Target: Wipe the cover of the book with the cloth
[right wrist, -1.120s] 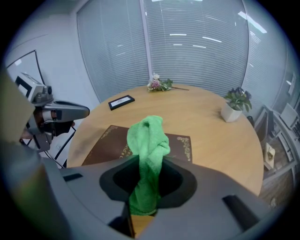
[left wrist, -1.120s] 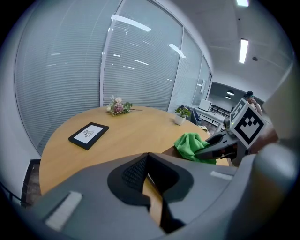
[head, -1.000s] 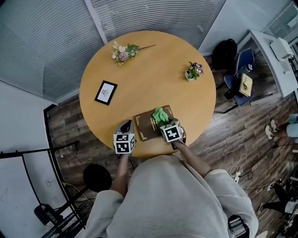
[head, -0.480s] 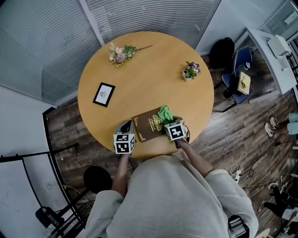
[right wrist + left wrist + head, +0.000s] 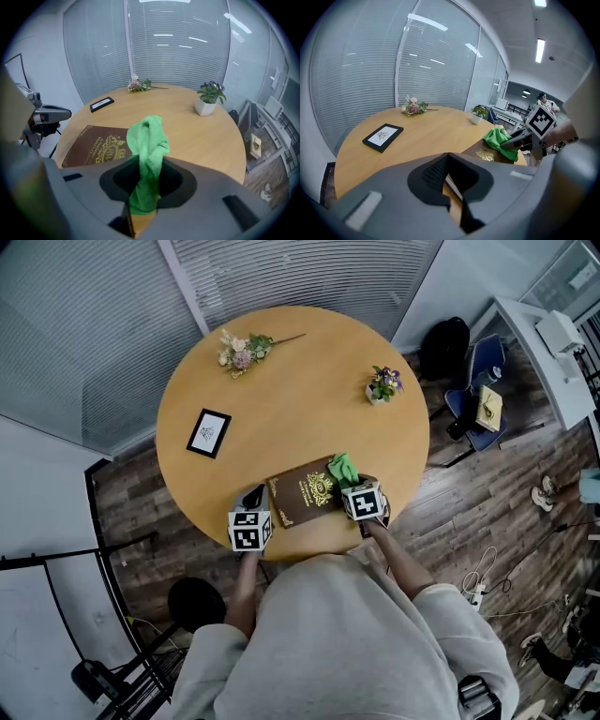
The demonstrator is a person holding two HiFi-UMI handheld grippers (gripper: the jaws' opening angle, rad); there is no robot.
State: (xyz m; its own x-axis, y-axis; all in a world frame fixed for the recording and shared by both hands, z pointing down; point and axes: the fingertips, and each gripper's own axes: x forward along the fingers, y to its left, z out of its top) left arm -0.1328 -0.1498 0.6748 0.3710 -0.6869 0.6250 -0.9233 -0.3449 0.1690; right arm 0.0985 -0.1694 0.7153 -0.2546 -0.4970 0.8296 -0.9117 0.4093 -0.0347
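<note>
your right gripper (image 5: pixel 352 482), fingers pinching the cloth (image 5: pixel 343 468), is sliding it right across the book (image 5: pixel 302 493) at the tabletop's (image 5: pixel 291 399) near edge, so wiping is progressing; left gripper (image 5: pixel 255 495) fingers are staying pressed together.

Cloth (image 5: pixel 343 468) hides one corner of the book (image 5: pixel 302 495); its gold lettering (image 5: pixel 322 487) looks unreadable.

Book (image 5: pixel 101 145) cover – gold crest and lettering, too blurred to read; picture frame (image 5: pixel 209 431) print – illegible too.
</note>
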